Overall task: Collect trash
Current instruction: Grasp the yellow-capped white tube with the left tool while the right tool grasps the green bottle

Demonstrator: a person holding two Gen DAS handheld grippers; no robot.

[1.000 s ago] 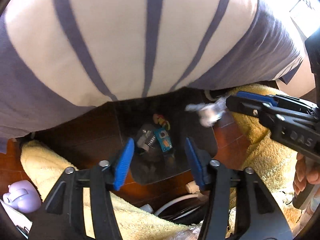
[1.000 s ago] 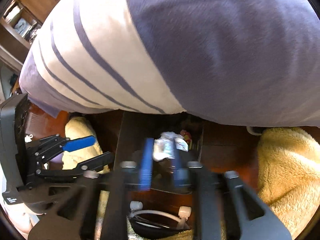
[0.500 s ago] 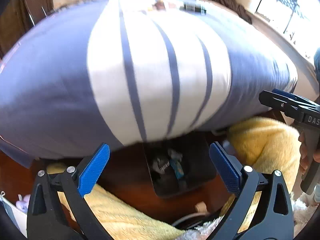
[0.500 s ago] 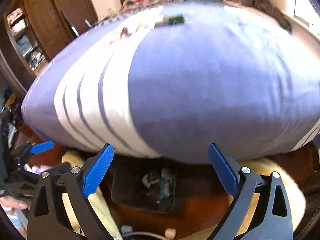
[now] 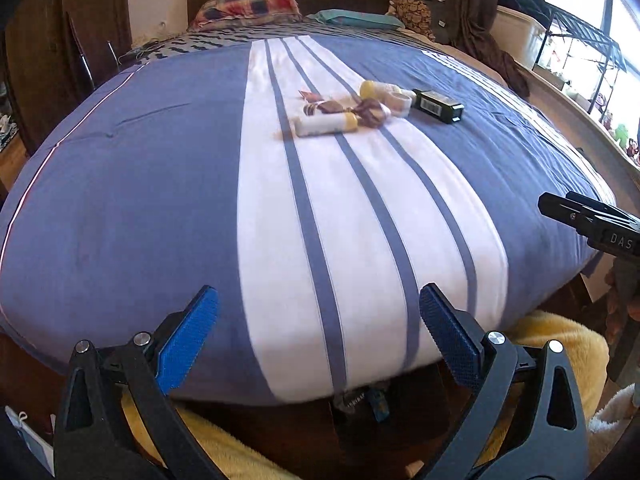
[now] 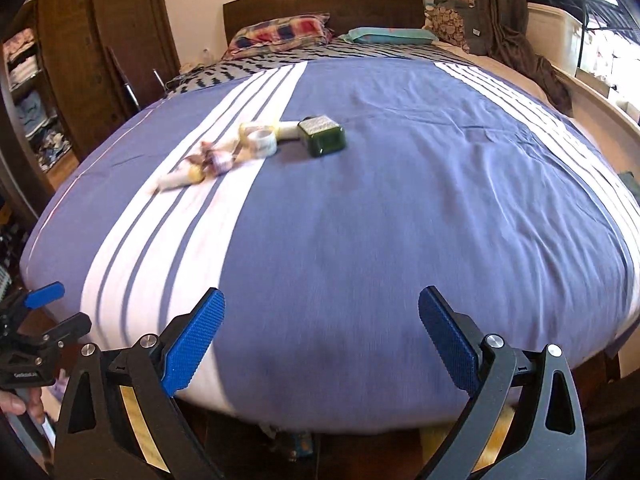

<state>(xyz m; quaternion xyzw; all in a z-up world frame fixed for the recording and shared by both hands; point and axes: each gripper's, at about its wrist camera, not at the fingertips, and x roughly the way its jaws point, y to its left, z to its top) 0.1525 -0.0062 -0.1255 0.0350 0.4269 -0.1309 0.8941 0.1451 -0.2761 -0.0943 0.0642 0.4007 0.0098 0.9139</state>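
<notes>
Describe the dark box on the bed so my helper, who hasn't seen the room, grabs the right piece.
On the blue bedspread, find the litter cluster near its white stripes. The dark green box lies at the cluster's end, on plain blue: the only dark, squared-off piece.

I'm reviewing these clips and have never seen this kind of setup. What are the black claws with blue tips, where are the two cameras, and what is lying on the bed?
Each picture comes from a camera on a hand-held gripper, looking along its two blue-padded fingers. The left gripper and right gripper have both just opened wide and hold nothing. On the blue-and-white striped bedspread lies a cluster of trash: a white tube with a yellow cap, crumpled brown wrappers, a white ring-shaped piece and a dark green box. A dark bin holding trash peeks out below the bed's foot.
</notes>
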